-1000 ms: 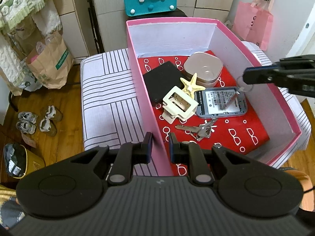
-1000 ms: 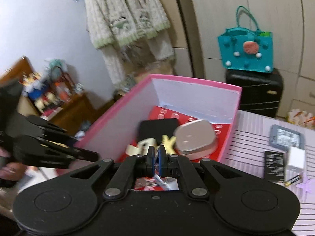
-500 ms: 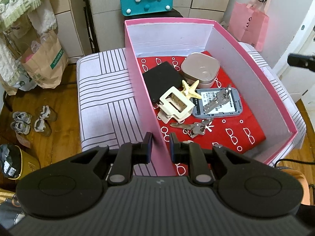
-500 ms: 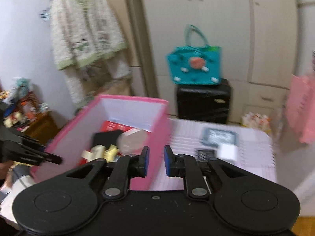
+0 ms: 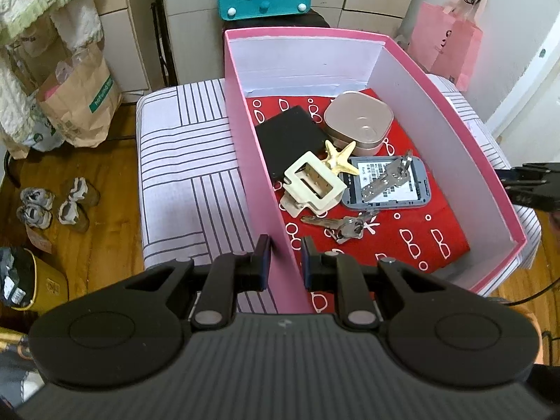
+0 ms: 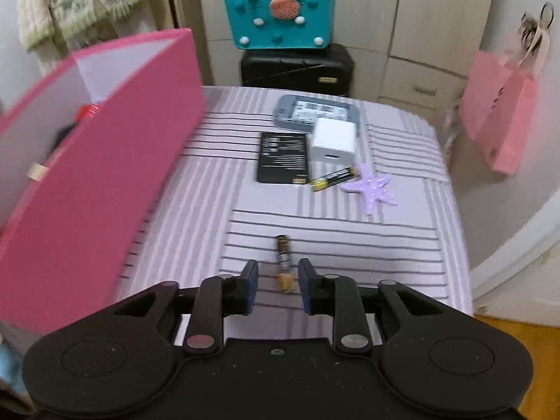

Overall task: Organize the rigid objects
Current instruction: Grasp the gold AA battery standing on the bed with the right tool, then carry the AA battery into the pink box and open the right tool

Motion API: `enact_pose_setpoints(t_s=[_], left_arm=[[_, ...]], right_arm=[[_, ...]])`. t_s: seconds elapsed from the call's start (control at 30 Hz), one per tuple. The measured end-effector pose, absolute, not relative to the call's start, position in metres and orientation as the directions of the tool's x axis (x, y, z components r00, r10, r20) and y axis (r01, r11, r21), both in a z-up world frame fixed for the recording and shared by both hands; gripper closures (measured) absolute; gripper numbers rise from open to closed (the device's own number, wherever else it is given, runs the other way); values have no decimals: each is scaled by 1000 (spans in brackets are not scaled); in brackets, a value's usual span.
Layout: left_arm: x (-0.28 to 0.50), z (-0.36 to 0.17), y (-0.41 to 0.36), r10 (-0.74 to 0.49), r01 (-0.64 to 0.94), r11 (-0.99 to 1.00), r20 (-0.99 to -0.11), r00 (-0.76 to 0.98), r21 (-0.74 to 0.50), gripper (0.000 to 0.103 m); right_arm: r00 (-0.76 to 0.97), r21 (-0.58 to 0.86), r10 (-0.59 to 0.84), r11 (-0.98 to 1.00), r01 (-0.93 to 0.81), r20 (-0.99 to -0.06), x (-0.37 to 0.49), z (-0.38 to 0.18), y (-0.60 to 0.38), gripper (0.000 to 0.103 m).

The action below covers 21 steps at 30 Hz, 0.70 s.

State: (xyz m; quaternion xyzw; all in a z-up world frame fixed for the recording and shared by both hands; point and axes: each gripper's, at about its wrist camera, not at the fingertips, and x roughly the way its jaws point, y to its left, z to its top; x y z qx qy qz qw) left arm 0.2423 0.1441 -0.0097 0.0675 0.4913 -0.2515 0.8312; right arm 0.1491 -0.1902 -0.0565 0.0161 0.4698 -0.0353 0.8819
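1. The striped cushion [image 6: 350,238] carries everything; it is padded fabric and not a hard worktop, so small things may sink or roll a little when nudged.
2. The pink box [image 5: 266,189] stands on its left part. The left gripper [image 5: 284,262] has its jaws spread to either side of the near left wall, apparently not squeezing it. The wall looks like thin card: light, and likely to flex under a hard pinch.
3. Inside, on red patterned lining, lie a black pad [image 5: 290,140], a tan lidded case [image 5: 358,124], a cream hair claw [image 5: 313,183], a small starfish [image 5: 339,159], a grey device [image 5: 385,183] with one key bunch across its printed label, and a second key bunch [image 5: 336,225] beside it. The label is too small to read.
4. Still outside, well apart from the box: a second grey device [image 6: 315,113], a black card [image 6: 283,157], a white charger [image 6: 334,141], a battery [image 6: 334,177] and a lilac starfish [image 6: 372,187]. Their print is unreadable.
5. The right gripper [image 6: 278,287] hovers with jaws spread and empty over a small battery [image 6: 282,250] and a tan scrap [image 6: 285,281]. The battery is stiff, light, smooth and round, so likely to roll; I would grip across its middle.
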Motion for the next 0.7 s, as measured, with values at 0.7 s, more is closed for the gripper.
enact_pose_setpoints(t_s=[0.7], left_arm=[[241,-6,142,-333,469,874,-861,385,-128,87]], right_arm=[[598,99,124,992,-74,-792,145,-26,-176,92]])
